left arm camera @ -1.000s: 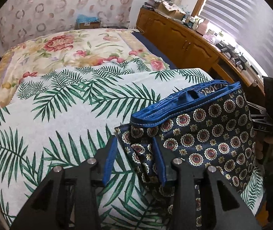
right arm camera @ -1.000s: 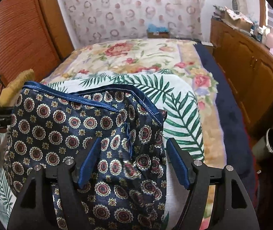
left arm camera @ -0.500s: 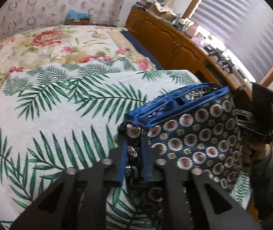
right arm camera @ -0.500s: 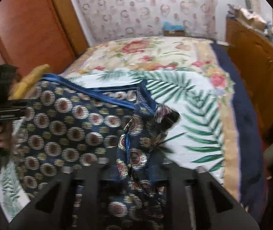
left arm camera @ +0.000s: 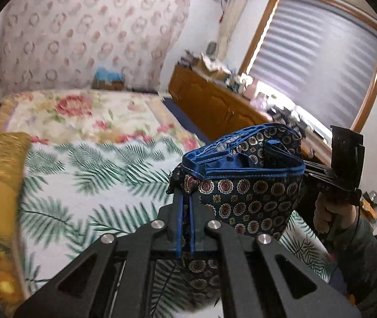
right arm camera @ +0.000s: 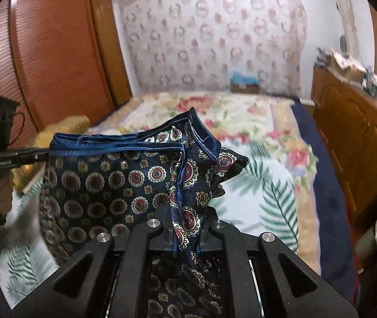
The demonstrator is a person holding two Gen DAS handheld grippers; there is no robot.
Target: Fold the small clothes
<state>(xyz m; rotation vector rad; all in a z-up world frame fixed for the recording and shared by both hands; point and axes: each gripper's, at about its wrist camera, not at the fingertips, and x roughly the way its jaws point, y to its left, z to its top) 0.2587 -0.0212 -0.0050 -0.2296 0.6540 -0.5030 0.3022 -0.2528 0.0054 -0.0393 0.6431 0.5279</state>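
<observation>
Navy patterned shorts hang above the bed, each hand-held gripper pinching a waistband edge.

I have the left tool with its fingers pressed together on a fold of the shorts. My right tool is pinched tight on the opposite end. Both tools are raised above the bed, level, facing each other, each gripped in my fist.
</observation>
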